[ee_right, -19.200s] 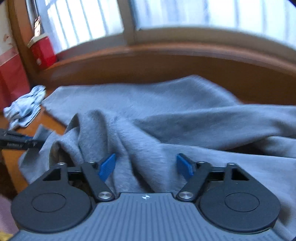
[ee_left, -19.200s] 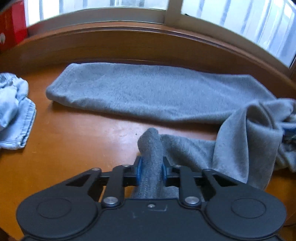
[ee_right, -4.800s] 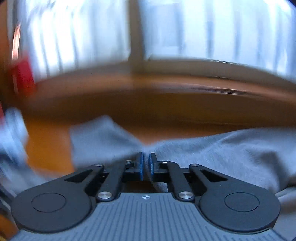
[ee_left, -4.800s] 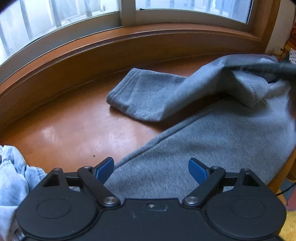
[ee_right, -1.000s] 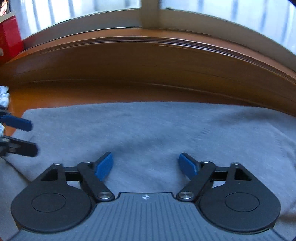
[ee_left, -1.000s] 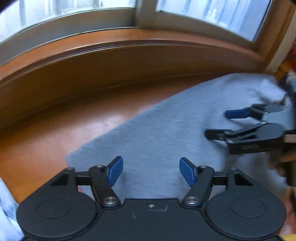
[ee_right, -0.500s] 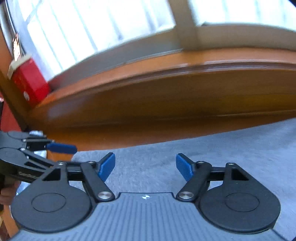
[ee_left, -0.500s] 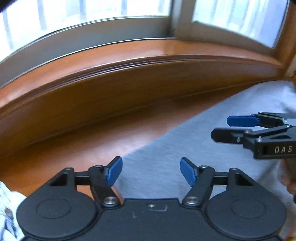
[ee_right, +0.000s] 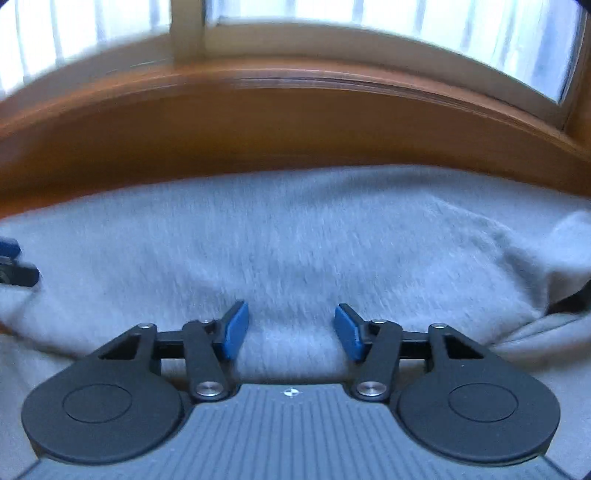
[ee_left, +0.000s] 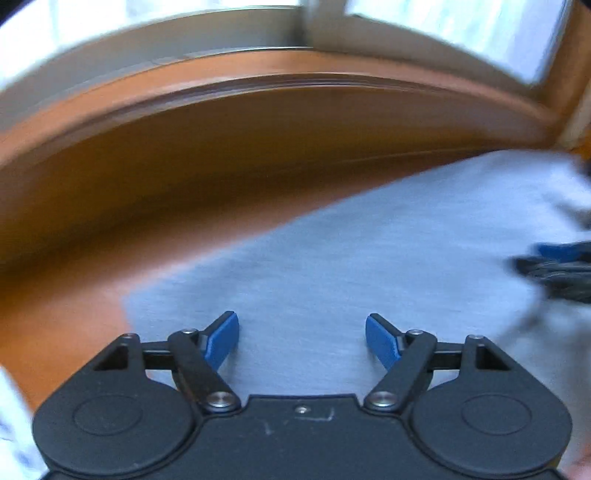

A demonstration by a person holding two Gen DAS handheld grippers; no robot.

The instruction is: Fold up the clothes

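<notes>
A grey fleece garment (ee_left: 369, 258) lies spread flat on the brown wooden table (ee_left: 92, 258). My left gripper (ee_left: 302, 334) is open and empty just above the garment's left end. My right gripper (ee_right: 291, 326) is open and empty over the middle of the same garment (ee_right: 295, 240). The right gripper shows blurred at the right edge of the left wrist view (ee_left: 554, 266). The left gripper's tip shows at the left edge of the right wrist view (ee_right: 11, 264). Both views are motion-blurred.
A raised wooden ledge (ee_left: 258, 122) and a window frame (ee_right: 188, 33) run along the back of the table. A pale cloth (ee_left: 11, 424) shows at the lower left edge. The garment bunches into a fold at the right (ee_right: 554, 295).
Both grippers have tilted down toward the garment, so more grey fabric fills each view. The right gripper has moved toward the right edge of the left view. Both stay open.
</notes>
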